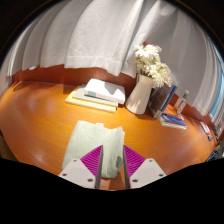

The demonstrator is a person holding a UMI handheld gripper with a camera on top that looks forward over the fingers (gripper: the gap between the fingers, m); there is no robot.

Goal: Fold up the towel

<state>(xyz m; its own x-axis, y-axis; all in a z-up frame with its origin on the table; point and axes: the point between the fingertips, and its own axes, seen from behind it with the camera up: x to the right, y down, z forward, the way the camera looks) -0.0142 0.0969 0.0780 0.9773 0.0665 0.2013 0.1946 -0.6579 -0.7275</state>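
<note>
A pale green-white towel (93, 143) lies on the orange wooden table (40, 120), just ahead of my fingers. One part of it runs back between the two magenta pads. My gripper (112, 158) is narrowed onto that part of the towel, and both fingertips (97, 160) touch the cloth. A thin strip of table shows beside the right finger, lower down. The towel's right edge stands up a little at the fingertips.
A white vase (139, 96) of white flowers (151, 64) stands beyond the towel to the right. A flat white stack on a yellow board (103, 94) lies to its left. Books and small items (172, 117) lie at the right. Pale curtains (90, 35) hang behind.
</note>
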